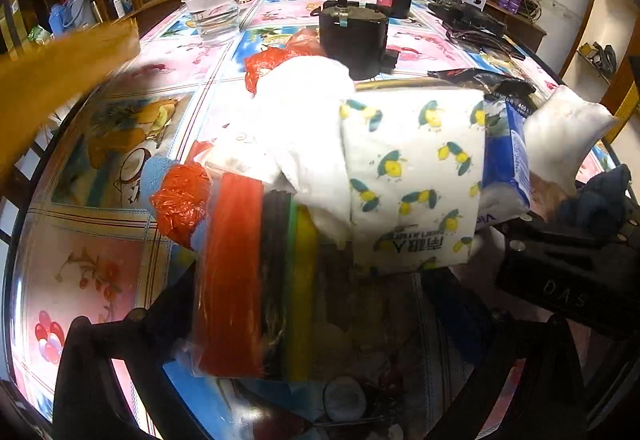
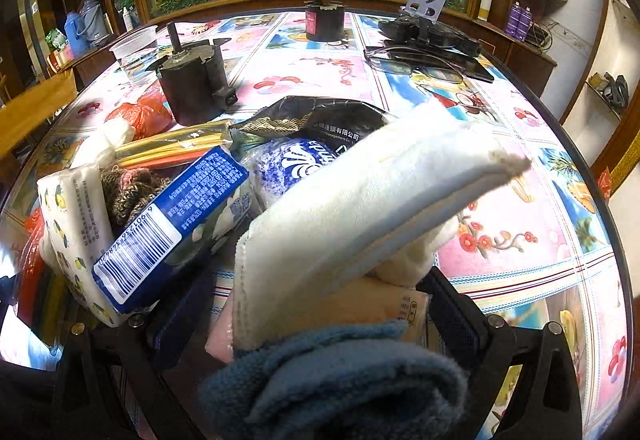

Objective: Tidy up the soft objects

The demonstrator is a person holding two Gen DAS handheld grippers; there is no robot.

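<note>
The white folded towel (image 2: 360,200) sits between the fingers of the right gripper (image 2: 316,304), tilted up and to the right, its frayed corner free above the table (image 2: 520,176). A blue terry cloth (image 2: 340,376) lies bunched across the gripper base, touching the towel's lower edge, with a pale peach packet (image 2: 400,308) just beneath. The jaws stand fairly wide with these soft items between them; whether the pads actually press the towel cannot be told.

To complete the step well, keep the towel folded, lower it flat beside the pile, and release only once it is supported, so that it does not unfold or drag the blue cloth along.

The towel is thick, cream-white, stitched at the edges and slightly soiled at the tip.

To its left lies a blue tissue pack (image 2: 172,224) with a barcode, then a lemon-print tissue pack (image 1: 412,176). The left gripper (image 1: 320,320) stands wide around a clear packet of red, black and yellow strips (image 1: 256,272); contact cannot be confirmed. Orange plastic bags (image 1: 180,200) lie beside it. Farther back stand a black motor (image 2: 192,80) and a clear cup (image 2: 136,52).
</note>
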